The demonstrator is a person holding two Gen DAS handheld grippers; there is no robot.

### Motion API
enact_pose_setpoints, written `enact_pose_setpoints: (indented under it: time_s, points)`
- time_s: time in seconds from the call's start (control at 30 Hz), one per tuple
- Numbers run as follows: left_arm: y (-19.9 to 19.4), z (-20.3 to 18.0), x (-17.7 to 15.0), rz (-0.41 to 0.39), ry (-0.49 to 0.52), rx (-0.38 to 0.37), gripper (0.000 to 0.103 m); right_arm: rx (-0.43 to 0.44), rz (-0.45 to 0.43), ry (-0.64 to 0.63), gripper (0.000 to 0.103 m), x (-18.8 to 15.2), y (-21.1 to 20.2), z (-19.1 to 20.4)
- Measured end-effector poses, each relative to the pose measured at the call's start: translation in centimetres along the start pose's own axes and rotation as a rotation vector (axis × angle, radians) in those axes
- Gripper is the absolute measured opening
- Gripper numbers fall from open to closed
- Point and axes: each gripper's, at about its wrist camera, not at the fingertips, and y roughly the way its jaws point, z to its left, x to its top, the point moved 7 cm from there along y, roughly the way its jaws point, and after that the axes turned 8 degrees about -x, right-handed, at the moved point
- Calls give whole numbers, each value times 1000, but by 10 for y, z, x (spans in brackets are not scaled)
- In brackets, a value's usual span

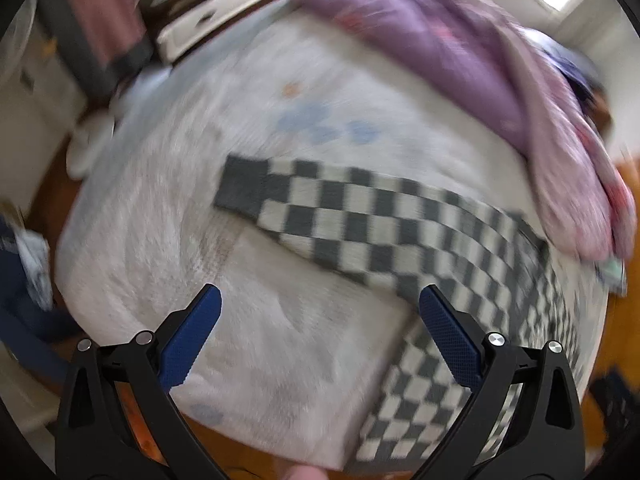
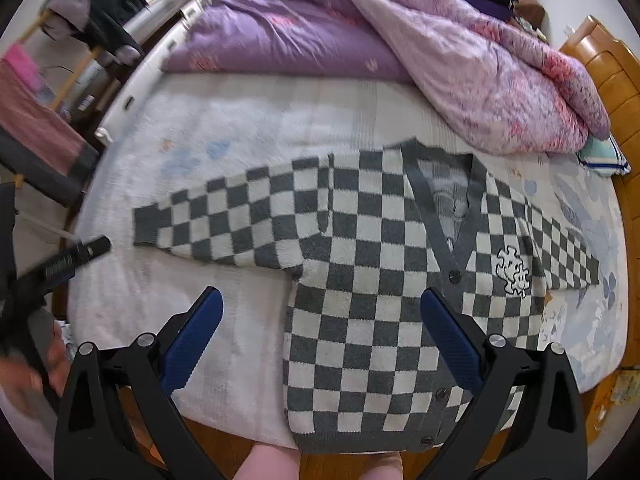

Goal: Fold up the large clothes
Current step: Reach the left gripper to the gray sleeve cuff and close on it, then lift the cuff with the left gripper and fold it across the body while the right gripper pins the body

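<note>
Both grippers, left gripper [image 1: 320,304] and right gripper [image 2: 322,306], hang spread wide and empty above the cardigan [image 2: 380,264]. It lies flat, face up, sleeves outstretched on the bed [image 2: 240,128], with the purple quilt [image 2: 420,52] heaped beyond its collar.

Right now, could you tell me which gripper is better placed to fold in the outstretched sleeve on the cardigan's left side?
Left, probably. The left gripper hangs open just short of that sleeve, while the right gripper, also open, faces the cardigan body.
</note>
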Motion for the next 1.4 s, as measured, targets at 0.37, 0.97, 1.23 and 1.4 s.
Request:
enact_pose_setpoints:
  time_s: [0.37, 0.97, 1.23, 1.4]
  points:
    - [194, 137, 57, 166, -479, -91, 57, -80, 254, 110, 95, -18, 102, -10]
    - [193, 156, 83, 169, -496, -45, 61, -60, 375, 124, 95, -40, 141, -11]
    - [179, 160, 98, 116, -511, 52, 11, -45, 384, 150, 95, -44, 152, -31]
    - [143, 156, 107, 76, -536, 34, 9, 4, 367, 192, 86, -34, 170, -46]
